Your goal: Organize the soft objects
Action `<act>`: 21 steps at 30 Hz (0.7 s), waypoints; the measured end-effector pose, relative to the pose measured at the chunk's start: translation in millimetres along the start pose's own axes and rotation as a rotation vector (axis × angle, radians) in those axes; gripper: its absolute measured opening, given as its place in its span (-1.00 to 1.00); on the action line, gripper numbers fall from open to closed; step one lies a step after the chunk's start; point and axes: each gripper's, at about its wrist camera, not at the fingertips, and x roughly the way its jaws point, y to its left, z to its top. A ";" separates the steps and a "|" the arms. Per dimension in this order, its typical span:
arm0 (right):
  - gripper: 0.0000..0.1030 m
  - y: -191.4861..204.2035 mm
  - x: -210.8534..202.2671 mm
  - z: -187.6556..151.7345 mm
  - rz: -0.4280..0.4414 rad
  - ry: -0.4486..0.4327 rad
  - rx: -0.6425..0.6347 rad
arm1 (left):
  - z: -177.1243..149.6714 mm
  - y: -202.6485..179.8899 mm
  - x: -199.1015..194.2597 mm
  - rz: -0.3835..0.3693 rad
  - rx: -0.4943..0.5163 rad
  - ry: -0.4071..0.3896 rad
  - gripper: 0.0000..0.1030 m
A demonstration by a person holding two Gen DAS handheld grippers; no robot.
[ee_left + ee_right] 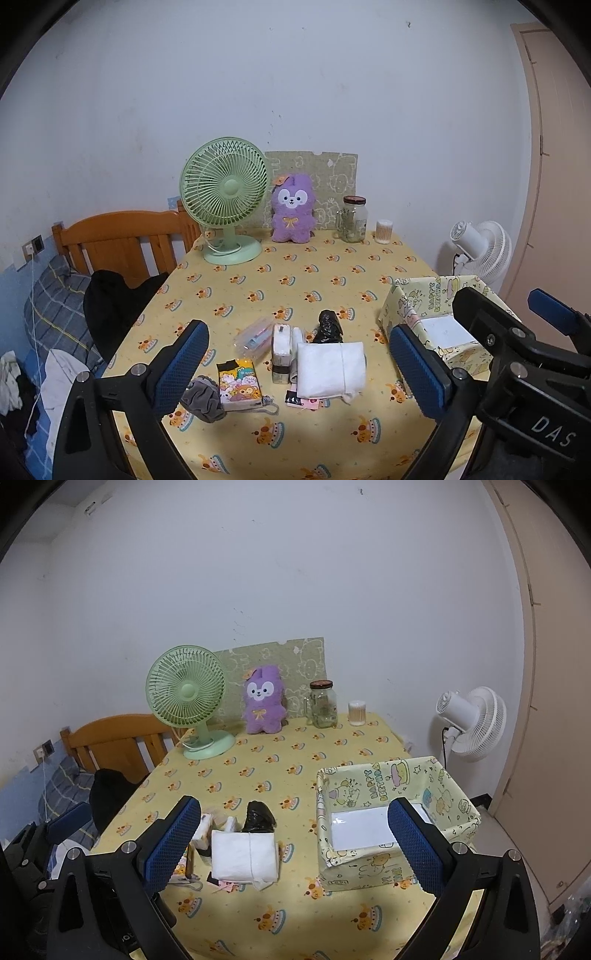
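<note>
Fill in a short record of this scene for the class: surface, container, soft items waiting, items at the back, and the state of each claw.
surface: table with yellow printed cloth
container: open patterned box, only white base showing
soft items waiting: folded white cloth, grey pouch, black bag, all outside box
back row: green fan, purple plush, glass jar
left claw: open, empty
right claw: open, empty
</note>
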 end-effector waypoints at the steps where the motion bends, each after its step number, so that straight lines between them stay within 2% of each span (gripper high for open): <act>1: 0.98 0.3 0.4 0.3 0.000 0.001 -0.001 | 0.3 0.1 0.3 0.000 0.000 0.001 0.92; 21: 0.98 4.1 0.5 -1.0 -0.006 -0.004 -0.011 | -2.5 1.8 -1.1 0.016 -0.011 -0.012 0.91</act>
